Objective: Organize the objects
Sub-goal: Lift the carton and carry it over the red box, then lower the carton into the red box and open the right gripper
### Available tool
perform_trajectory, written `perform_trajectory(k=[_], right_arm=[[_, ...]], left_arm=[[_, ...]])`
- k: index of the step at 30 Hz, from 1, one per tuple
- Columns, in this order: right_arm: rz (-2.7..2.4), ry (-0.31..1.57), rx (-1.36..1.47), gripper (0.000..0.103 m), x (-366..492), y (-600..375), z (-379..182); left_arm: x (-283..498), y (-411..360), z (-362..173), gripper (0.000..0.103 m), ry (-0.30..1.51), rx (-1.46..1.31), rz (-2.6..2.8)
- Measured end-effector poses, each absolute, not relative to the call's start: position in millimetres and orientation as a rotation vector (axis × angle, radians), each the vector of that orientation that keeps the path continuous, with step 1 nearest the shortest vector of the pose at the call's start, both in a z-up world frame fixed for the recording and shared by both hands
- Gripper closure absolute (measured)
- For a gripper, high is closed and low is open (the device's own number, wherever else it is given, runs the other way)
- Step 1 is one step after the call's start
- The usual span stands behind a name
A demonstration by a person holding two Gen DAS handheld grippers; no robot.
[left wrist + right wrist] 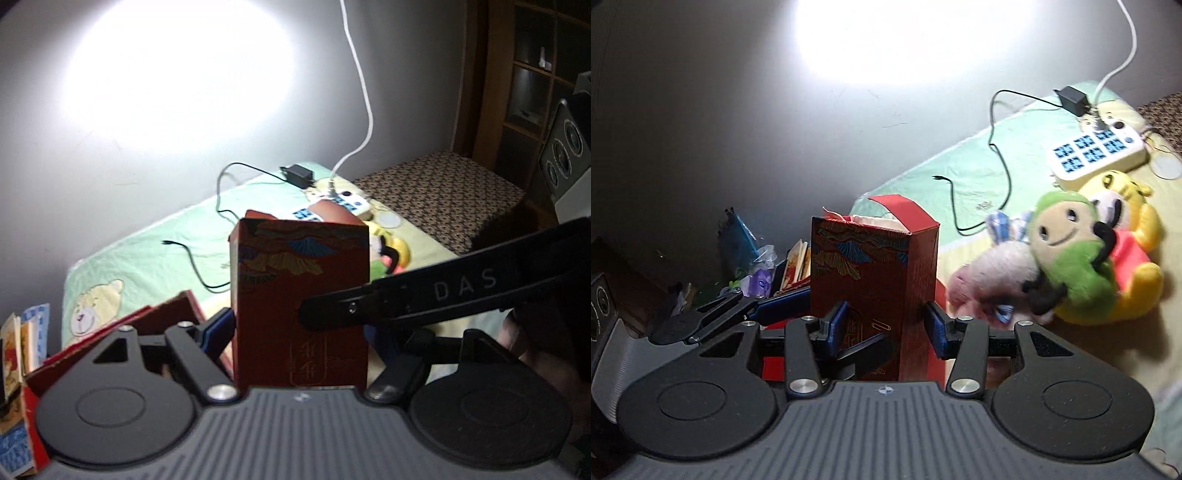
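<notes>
Now both grippers, left gripper (299, 332) and right gripper (886, 325), clamp upright red box (871, 280).

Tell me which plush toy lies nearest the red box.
The pale pink plush, lying just right of the red box; the green plush and yellow plush sit farther right.

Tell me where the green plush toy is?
In the right wrist view, the green plush lies on the bed, right of the red box, leaning on the yellow plush.
</notes>
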State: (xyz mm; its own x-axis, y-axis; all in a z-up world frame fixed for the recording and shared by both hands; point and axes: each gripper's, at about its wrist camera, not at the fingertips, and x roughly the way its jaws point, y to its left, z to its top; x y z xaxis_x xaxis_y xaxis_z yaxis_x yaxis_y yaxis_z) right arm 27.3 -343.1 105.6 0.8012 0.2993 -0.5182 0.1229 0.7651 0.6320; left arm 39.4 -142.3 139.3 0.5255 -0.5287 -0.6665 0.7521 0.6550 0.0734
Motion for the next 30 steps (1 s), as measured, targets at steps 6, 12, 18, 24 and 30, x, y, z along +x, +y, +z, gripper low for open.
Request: perform_trajectory(k=[6, 12, 18, 24, 30], right_arm=[[0.219, 0.688, 0.688, 0.054, 95, -293, 102], [0.314, 0.817, 0.689, 0.054, 153, -236, 74], [0.337, 0.943, 0.672, 0.054, 196, -197, 42], [0.354, 1.042, 0.619, 0.054, 212, -178, 22], [0.344, 1.101, 0.629, 0.054, 225, -172, 13]], left_arm=[[89, -80, 138, 0.026, 0.690, 0.322, -0.650], [130, -13, 112, 0.026, 0.793, 0.259, -0.540], [158, 24, 68, 0.026, 0.910, 0.207, -0.487], [171, 36, 39, 0.026, 1.005, 0.208, -0.486], [179, 44, 30, 0.024, 1.053, 0.207, -0.487]])
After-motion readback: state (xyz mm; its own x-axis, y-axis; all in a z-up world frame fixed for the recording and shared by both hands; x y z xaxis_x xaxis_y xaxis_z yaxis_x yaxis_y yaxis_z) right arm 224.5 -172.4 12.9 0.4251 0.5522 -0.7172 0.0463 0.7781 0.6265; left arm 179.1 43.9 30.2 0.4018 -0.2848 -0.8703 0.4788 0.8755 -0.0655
